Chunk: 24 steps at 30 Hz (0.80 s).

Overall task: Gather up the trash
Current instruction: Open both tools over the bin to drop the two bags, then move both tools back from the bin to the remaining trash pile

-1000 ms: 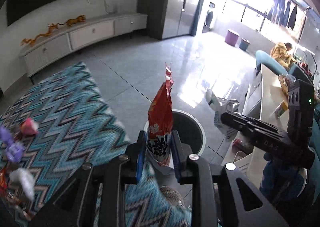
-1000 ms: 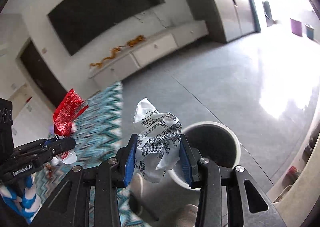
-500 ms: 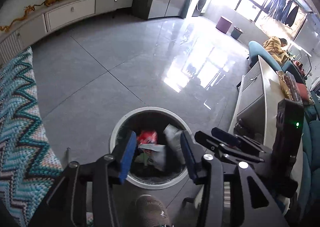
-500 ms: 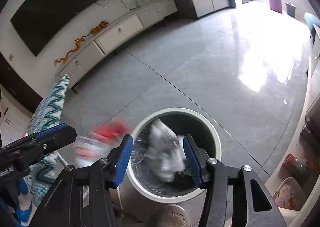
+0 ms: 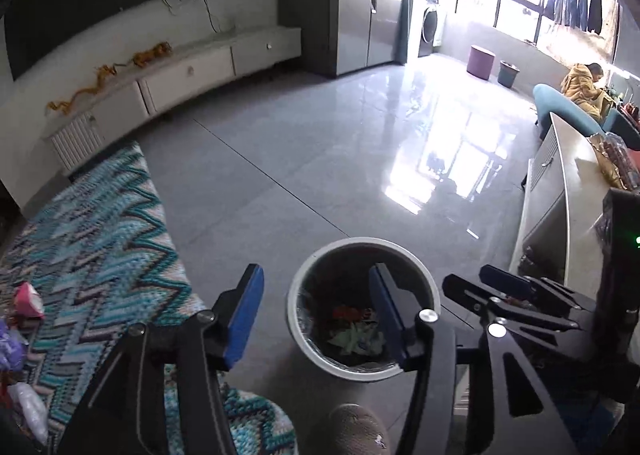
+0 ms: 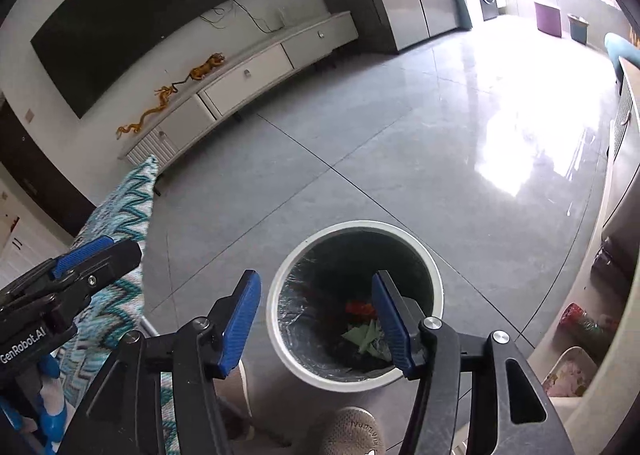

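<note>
Left wrist: our left gripper (image 5: 316,309) & right gripper (image 6: 316,319) are opening, both empty; we clear bin (image 5: 430,287), then head for rug (image 5: 100,239) litter.

A round white-rimmed waste bin (image 6: 354,378) with a dark, glossy lining holds red and pale green scraps (image 6: 362,321). The woven cloth (image 5: 96,251) bears teal, white and black zigzags. The grey tiled floor (image 5: 320,159) gleams white.
</note>
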Each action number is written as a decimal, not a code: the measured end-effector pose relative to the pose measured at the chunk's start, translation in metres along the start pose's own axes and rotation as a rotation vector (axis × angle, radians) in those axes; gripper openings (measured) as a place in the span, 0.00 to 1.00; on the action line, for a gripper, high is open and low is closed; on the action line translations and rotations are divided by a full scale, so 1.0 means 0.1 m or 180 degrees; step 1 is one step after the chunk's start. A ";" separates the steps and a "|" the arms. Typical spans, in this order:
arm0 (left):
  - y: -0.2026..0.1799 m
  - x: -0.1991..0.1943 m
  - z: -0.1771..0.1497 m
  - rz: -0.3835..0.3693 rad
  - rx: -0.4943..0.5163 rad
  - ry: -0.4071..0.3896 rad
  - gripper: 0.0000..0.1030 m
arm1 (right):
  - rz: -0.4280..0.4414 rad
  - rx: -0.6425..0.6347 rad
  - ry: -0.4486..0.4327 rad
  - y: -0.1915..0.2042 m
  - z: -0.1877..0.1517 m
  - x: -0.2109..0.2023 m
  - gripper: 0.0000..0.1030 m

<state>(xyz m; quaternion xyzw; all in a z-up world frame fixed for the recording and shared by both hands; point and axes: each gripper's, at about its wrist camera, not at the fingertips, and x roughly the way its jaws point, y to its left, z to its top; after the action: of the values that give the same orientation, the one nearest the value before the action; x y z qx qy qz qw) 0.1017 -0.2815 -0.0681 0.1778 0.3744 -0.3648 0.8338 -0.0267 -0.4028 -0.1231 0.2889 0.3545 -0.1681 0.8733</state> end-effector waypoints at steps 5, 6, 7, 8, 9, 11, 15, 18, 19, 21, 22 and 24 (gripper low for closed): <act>0.02 -0.33 -0.08 0.0092 0.0042 -0.0202 0.57 | 0.0007 -0.0034 -0.0083 0.11 -0.05 -0.26 0.54; 0.03 -0.40 -0.09 0.0108 0.0044 -0.0240 0.57 | 0.0004 -0.0045 -0.0104 0.13 -0.06 -0.31 0.54; 0.05 -0.47 -0.11 0.0123 0.0041 -0.0287 0.57 | 0.0000 -0.0059 -0.0131 0.15 -0.06 -0.37 0.54; 0.06 -0.54 -0.11 0.0148 0.0037 -0.0326 0.57 | 0.0000 -0.0075 -0.0170 0.18 -0.06 -0.45 0.54; 0.07 -0.62 -0.13 0.0192 0.0035 -0.0369 0.57 | 0.0006 -0.0084 -0.0198 0.21 -0.07 -0.51 0.54; 0.11 -0.77 -0.14 0.0280 0.0043 -0.0456 0.57 | 0.0030 -0.0113 -0.0271 0.27 -0.08 -0.65 0.54; 0.22 -1.07 -0.22 0.0506 0.0008 -0.0595 0.57 | 0.0088 -0.0186 -0.0387 0.40 -0.10 -0.90 0.54; 0.33 -1.28 -0.29 0.0628 -0.0046 -0.0666 0.57 | 0.0129 -0.0272 -0.0454 0.54 -0.13 -1.07 0.54; 0.37 -1.34 -0.31 0.0674 -0.0060 -0.0690 0.57 | 0.0140 -0.0301 -0.0470 0.59 -0.14 -1.11 0.54; 0.45 -1.48 -0.37 0.0729 -0.0103 -0.0749 0.57 | 0.0164 -0.0374 -0.0498 0.69 -0.16 -1.20 0.54; 0.49 -1.54 -0.40 0.0751 -0.0122 -0.0771 0.57 | 0.0177 -0.0417 -0.0510 0.76 -0.17 -1.24 0.54; 0.57 -1.67 -0.46 0.0799 -0.0169 -0.0821 0.57 | 0.0198 -0.0477 -0.0526 0.84 -0.19 -1.30 0.54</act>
<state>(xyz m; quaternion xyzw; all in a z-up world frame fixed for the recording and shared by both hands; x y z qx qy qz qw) 0.0453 -0.1380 0.0293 0.1528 0.2486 -0.2676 0.9183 -0.0846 -0.3143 -0.0092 0.2187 0.2837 -0.1372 0.9235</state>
